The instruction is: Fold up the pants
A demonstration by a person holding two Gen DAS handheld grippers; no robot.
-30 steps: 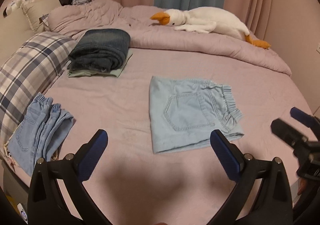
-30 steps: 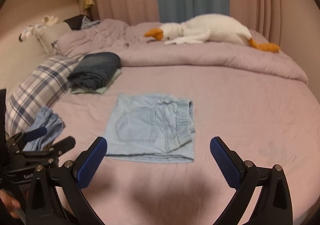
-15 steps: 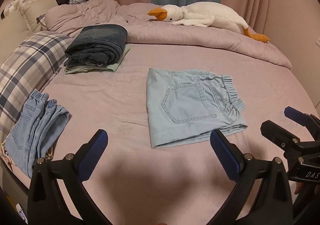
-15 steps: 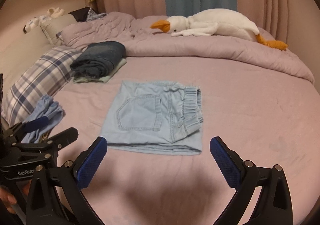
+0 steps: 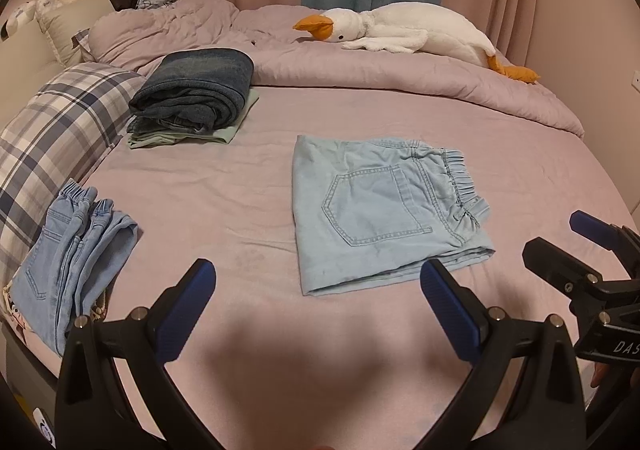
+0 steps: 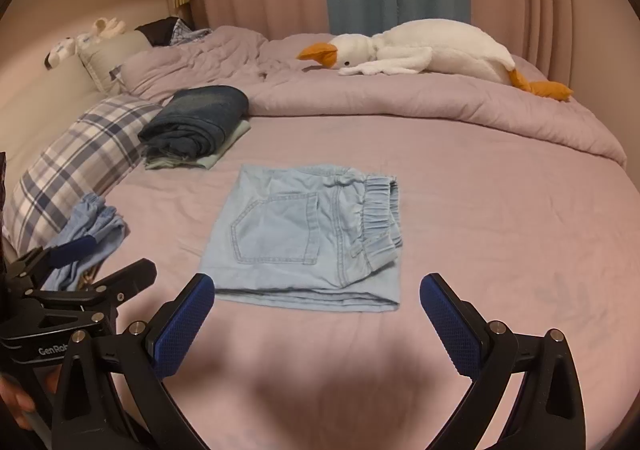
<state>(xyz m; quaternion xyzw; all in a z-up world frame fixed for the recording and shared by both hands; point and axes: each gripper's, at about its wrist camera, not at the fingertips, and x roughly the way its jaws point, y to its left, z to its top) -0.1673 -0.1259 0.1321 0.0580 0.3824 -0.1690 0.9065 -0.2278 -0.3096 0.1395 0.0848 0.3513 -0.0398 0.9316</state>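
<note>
Lying ahead of both spread, empty grippers, the folded pants (image 5: 384, 209) are nearer the right gripper (image 6: 316, 314) than the left gripper (image 5: 318, 300), waistband rightward.

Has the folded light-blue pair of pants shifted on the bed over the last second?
No. The light-blue pants keep the same fold and the same spacing from the dark jeans stack and goose plush; only the cameras' framing shifts slightly.
</note>
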